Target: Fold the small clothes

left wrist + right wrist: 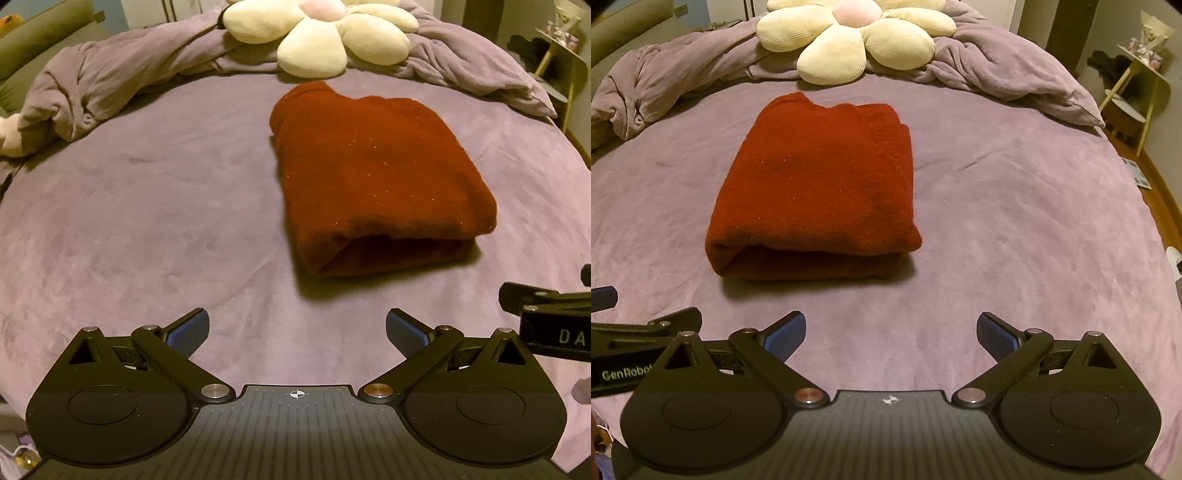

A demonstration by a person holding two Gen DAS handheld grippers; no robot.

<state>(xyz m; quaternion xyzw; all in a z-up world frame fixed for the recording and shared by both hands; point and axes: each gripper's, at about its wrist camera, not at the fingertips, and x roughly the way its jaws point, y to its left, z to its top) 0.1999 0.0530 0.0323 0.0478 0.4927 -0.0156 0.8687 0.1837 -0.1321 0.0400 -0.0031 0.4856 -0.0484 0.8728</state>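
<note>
A dark red garment (373, 177) lies folded into a thick rectangle on the purple bedspread (147, 229), its layered open edge facing the cameras. The left gripper (297, 332) hovers short of it with blue-padded fingers (188, 332) spread wide and nothing between them; the cloth sits ahead and to its right. The right gripper (891, 334) is equally wide and empty, with the garment (816, 184) ahead and to its left.

Only the right wrist view shows the wooden floor (1156, 192) beside the bed, with a small printed card on it. Only the left wrist view shows a green bolster (40, 40) at upper left. Both show the cream flower-shaped cushion (849, 33) on the bunched purple duvet (997, 70), and a pale side table (1141, 85).

Each view catches the other tool's side: "DA" is legible at the left view's right edge, "GenRobot" at the right view's left edge.
</note>
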